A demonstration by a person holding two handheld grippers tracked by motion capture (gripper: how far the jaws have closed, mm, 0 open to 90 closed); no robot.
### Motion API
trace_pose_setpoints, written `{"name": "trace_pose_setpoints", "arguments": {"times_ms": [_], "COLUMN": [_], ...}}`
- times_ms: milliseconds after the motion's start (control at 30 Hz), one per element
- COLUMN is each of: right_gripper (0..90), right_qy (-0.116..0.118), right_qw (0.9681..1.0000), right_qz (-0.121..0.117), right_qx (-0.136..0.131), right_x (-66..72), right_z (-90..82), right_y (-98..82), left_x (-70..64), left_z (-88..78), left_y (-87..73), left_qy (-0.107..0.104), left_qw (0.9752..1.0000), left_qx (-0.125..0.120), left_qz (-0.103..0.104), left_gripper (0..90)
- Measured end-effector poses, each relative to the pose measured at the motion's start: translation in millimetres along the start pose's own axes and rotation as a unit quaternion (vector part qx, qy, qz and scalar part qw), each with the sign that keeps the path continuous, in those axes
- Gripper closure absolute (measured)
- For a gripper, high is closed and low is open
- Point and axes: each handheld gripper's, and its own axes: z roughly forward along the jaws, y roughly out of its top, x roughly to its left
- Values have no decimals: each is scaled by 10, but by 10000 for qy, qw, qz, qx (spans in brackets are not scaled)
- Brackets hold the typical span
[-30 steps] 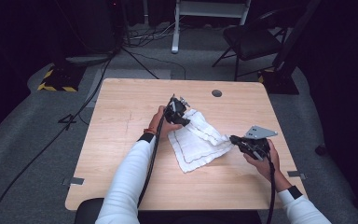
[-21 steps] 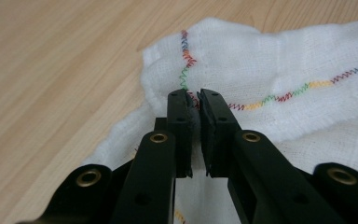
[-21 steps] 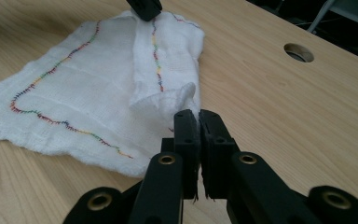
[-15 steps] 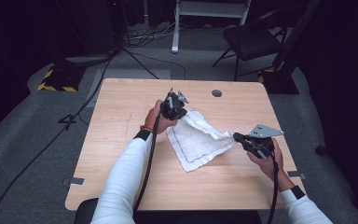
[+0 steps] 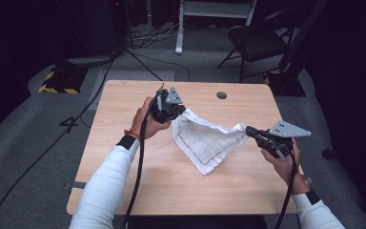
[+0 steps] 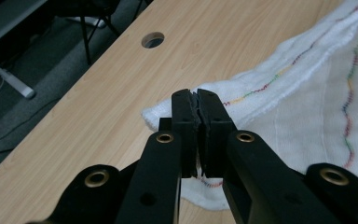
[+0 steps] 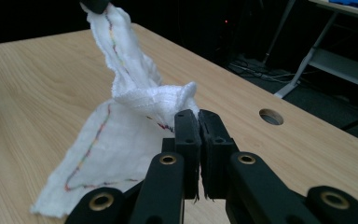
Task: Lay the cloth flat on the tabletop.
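Note:
A white cloth (image 5: pixel 205 140) with a multicoloured stitched line hangs stretched between my two grippers over the wooden table (image 5: pixel 124 167); its lowest corner sags to the tabletop. My left gripper (image 5: pixel 180 113) is shut on the cloth's upper left corner, and the left gripper view shows the jaws (image 6: pixel 196 95) pressed together on the cloth's (image 6: pixel 307 107) edge. My right gripper (image 5: pixel 248 130) is shut on the opposite corner. In the right gripper view, bunched cloth (image 7: pixel 158 98) sits at my closed tips (image 7: pixel 197 114) and rises to the other gripper (image 7: pixel 94 4).
A round cable hole (image 5: pixel 221 95) sits near the table's far edge. Beyond the table stand a dark chair (image 5: pixel 257 43), a white frame leg (image 5: pixel 178 28) and a yellow-and-black striped block (image 5: pixel 57 81). Cables run over the grey floor at the left.
Both hands have risen and moved apart. The cloth, which lay flat on the table a second ago, is now lifted and pulled taut between the grippers.

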Motion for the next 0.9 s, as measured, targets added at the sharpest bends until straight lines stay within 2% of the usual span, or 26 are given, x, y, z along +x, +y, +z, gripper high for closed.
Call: {"name": "trace_pose_setpoints", "arguments": {"times_ms": [67, 200, 433, 500, 567, 700, 800, 867, 900], "right_gripper": [872, 872, 873, 873, 873, 872, 873, 873, 873], "right_qy": [0, 35, 124, 157, 190, 233, 229, 193, 168], "right_qw": [10000, 9996, 9984, 9980, 9974, 9968, 9965, 9967, 9968], "right_qz": [14, -14, -244, -299, -319, -338, -338, -324, -285], "right_qx": [-95, -285, -494, -543, -625, -688, -724, -715, -732], "right_x": [-7, 13, 159, 210, 251, 322, 337, 322, 308], "right_z": [-62, -199, -454, -541, -628, -763, -793, -773, -756], "right_y": [48, 139, 293, 325, 351, 386, 402, 419, 426], "left_x": [-63, -232, -475, -541, -597, -725, -764, -756, -748], "left_z": [-103, -306, -651, -756, -853, -1018, -1060, -1046, -1032], "left_y": [4, 8, 0, -9, -20, -50, -60, -59, -53], "left_qy": [-2, 6, 9, -14, -139, -143, -105, -108, -97], "left_qw": [9999, 9992, 9982, 9979, 9976, 9972, 9975, 9979, 9980], "left_qx": [-98, -258, -371, -463, -545, -627, -633, -630, -618], "left_qz": [58, 311, 477, 455, 405, 383, 294, 113, 95], "left_gripper": [864, 864, 864, 864, 864, 863, 862, 862, 861]}}
